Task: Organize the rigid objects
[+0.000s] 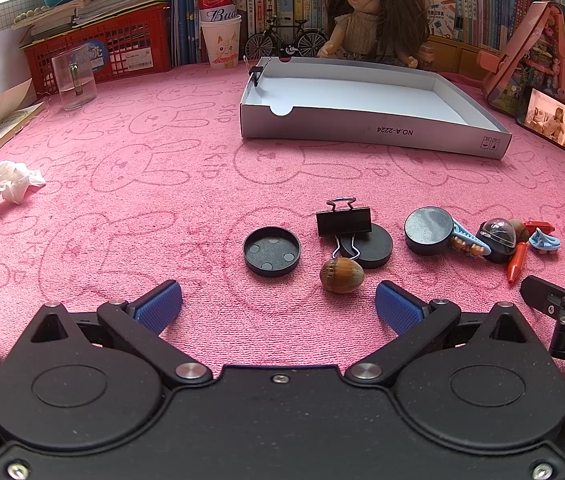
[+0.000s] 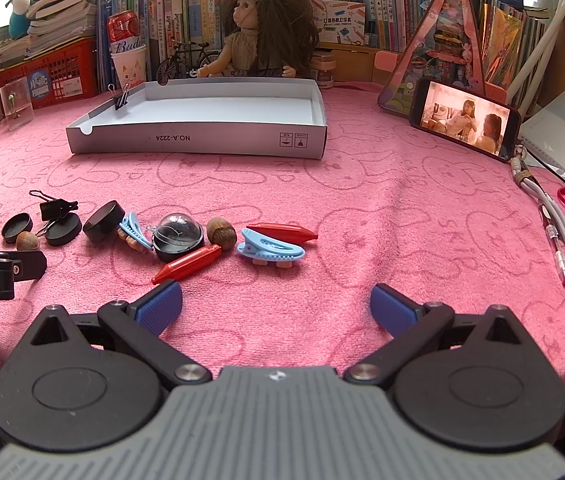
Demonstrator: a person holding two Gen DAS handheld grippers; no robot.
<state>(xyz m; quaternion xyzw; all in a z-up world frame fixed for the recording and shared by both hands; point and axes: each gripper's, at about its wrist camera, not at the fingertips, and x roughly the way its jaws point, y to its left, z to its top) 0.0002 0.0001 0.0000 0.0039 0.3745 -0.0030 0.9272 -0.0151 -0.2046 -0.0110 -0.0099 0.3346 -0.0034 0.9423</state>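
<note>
Red crayon lies tip lower-left.

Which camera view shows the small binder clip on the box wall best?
The right wrist view: the small binder clip shows its black body and both wire handles on the box wall. In the left wrist view it is smaller and darker.
</note>
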